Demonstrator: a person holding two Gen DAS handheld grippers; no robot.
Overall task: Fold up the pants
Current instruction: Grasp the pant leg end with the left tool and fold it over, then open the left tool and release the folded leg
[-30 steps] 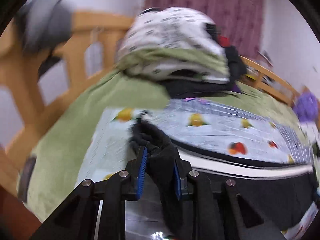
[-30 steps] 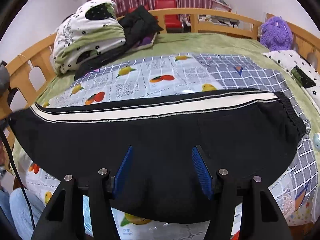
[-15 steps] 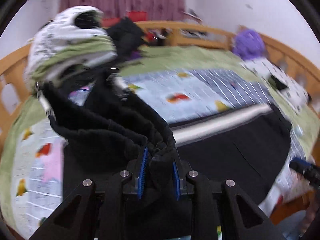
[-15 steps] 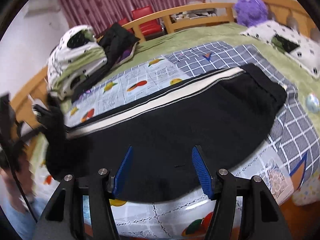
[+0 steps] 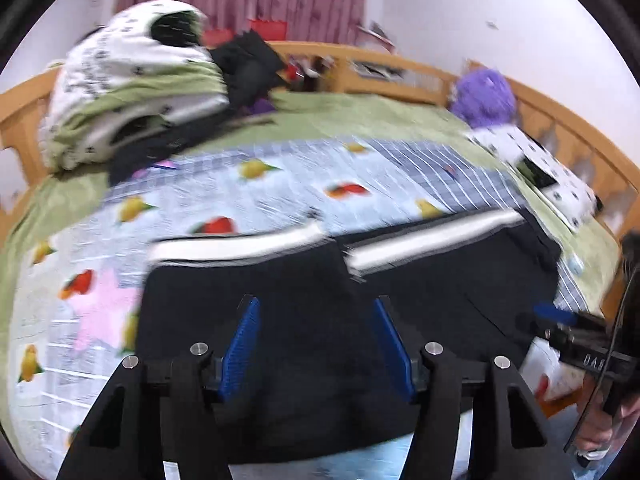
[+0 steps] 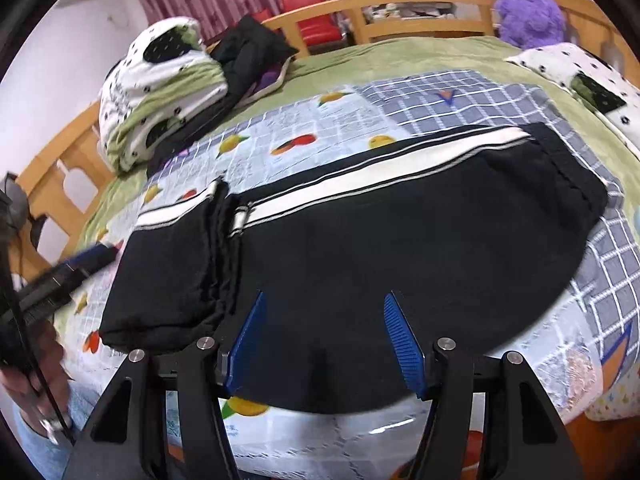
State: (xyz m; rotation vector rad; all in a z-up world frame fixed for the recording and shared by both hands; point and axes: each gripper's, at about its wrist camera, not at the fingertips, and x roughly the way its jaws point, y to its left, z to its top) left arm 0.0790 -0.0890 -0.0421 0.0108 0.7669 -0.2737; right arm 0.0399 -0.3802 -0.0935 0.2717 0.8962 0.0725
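Black pants with a white side stripe lie across the fruit-print sheet on the bed. Their left leg end is folded over onto the rest, forming a doubled flap. In the left wrist view the pants lie right under my left gripper, which is open and empty. My right gripper is open and empty above the pants' near edge. The left gripper also shows at the left of the right wrist view; the right gripper shows at the right of the left wrist view.
A rolled white and green quilt and dark clothes lie at the back left. A purple plush toy and a dotted pillow lie at the back right. A wooden rail rings the bed.
My left gripper carried the pants' leg end to the right over the rest, laid it down and opened. My right gripper stayed open near the front edge.
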